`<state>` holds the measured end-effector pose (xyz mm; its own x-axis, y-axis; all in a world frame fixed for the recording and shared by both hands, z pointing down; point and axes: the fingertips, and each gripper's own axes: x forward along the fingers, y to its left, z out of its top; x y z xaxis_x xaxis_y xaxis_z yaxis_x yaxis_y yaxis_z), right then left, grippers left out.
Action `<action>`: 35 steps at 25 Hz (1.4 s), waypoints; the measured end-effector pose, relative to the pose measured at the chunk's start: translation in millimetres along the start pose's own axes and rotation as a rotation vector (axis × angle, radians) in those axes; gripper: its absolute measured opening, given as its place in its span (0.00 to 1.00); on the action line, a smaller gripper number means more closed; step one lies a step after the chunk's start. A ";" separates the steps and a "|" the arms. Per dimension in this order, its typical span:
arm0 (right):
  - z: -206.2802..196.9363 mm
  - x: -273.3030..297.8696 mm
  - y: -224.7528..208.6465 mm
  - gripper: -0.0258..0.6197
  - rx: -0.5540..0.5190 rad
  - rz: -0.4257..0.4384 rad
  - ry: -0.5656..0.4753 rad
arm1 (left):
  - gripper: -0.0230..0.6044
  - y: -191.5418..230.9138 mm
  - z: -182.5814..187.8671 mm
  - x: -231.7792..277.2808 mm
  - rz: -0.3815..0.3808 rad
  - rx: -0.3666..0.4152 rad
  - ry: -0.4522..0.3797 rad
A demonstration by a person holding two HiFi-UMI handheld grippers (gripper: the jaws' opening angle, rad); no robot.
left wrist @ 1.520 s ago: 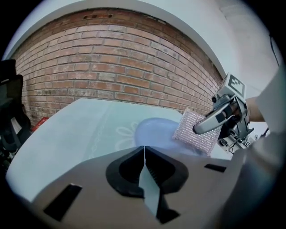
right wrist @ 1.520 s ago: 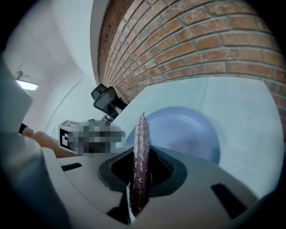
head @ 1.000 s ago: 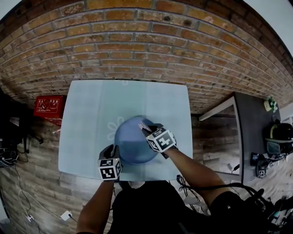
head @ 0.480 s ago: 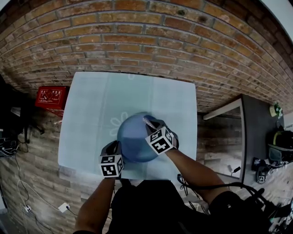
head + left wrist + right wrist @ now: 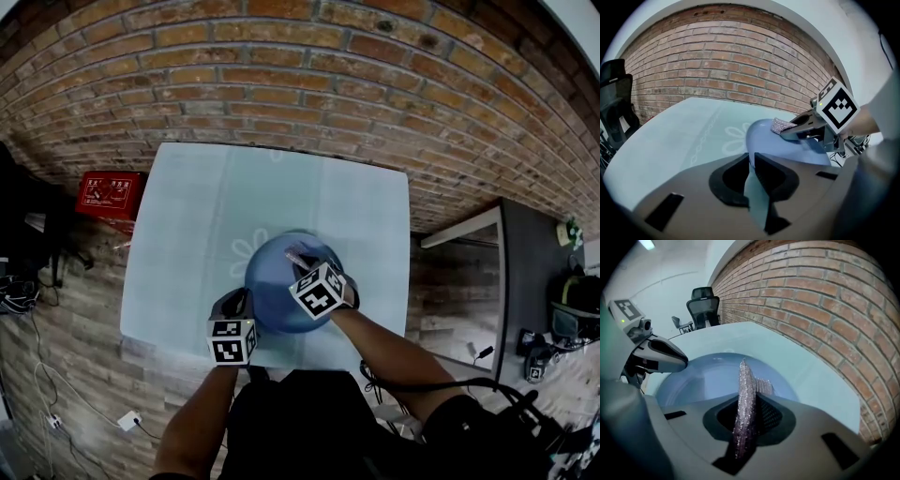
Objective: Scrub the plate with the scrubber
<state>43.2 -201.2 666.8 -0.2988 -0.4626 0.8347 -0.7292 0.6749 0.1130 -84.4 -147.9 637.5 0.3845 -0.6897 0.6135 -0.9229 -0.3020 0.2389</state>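
Note:
A blue plate [image 5: 277, 298] lies on the pale blue tablecloth [image 5: 187, 234], near the table's front edge. My left gripper [image 5: 241, 302] is at the plate's near-left rim; its jaws have just been closing, and the rim [image 5: 751, 149] is pinched between them. My right gripper [image 5: 302, 262] is shut on a silvery mesh scrubber [image 5: 744, 404], which stands on edge between its jaws. The scrubber [image 5: 778, 124] hangs low over the plate's far side [image 5: 708, 376]; whether it touches is unclear. The left gripper [image 5: 670, 357] shows at the left of the right gripper view.
A brick wall runs behind the table. A red crate [image 5: 101, 195] sits on the floor at the left, with cables near it. A dark desk [image 5: 534, 281] with gear stands at the right. Black office chairs [image 5: 703, 301] stand beyond the table.
My right gripper has come down toward the plate with the scrubber and rolled a little. The left gripper has stayed at the plate's rim.

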 end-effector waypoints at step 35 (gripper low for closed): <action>25.7 10.6 97.5 0.14 -0.067 0.265 0.035 | 0.11 -1.2 -0.3 -1.1 -0.060 0.018 0.010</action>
<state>-46.9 -155.1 672.8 -0.4510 -0.2454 0.8581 -0.5859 0.8067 -0.0772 -83.7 -146.6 636.7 0.4389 -0.6637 0.6057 -0.8976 -0.3542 0.2624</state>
